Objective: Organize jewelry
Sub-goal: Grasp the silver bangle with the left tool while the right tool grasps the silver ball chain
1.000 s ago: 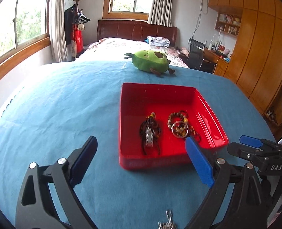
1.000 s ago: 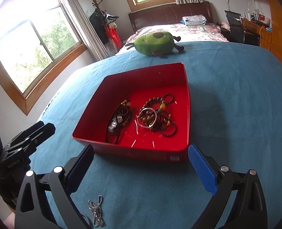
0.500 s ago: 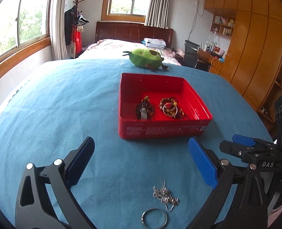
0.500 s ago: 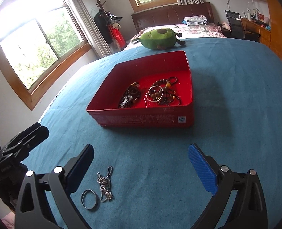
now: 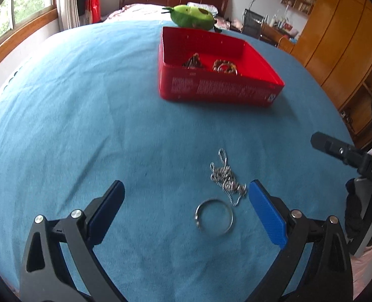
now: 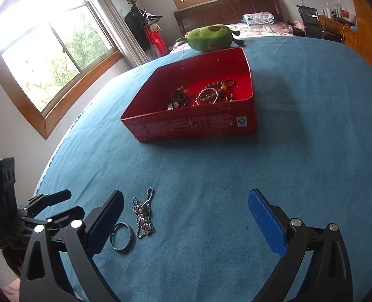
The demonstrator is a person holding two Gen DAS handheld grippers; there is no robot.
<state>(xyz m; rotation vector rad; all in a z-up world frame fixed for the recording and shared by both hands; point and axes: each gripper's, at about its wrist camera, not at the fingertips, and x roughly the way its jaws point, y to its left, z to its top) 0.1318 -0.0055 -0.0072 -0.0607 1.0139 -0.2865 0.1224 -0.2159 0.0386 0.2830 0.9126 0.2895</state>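
Note:
A silver chain [image 5: 226, 175] and a metal ring [image 5: 214, 216] lie on the blue cloth, near me. My left gripper [image 5: 186, 209] is open and empty, with the ring between its fingers and the chain just ahead of the right finger. My right gripper [image 6: 186, 217] is open and empty; the chain [image 6: 143, 214] and ring [image 6: 121, 236] lie beside its left finger. A red tin [image 5: 218, 95] farther back holds bead bracelets and a dark necklace; it also shows in the right wrist view [image 6: 196, 125].
A green avocado plush [image 5: 192, 16] sits behind the tin at the table's far edge. The blue cloth [image 6: 299, 151] covers the whole table. The other gripper shows at the right edge of the left view [image 5: 346, 153] and at the left edge of the right view [image 6: 30, 216].
Both grippers have pulled back from the red tin toward me and lowered. The chain and ring, once at the bottom edge, now sit between or beside the fingers.

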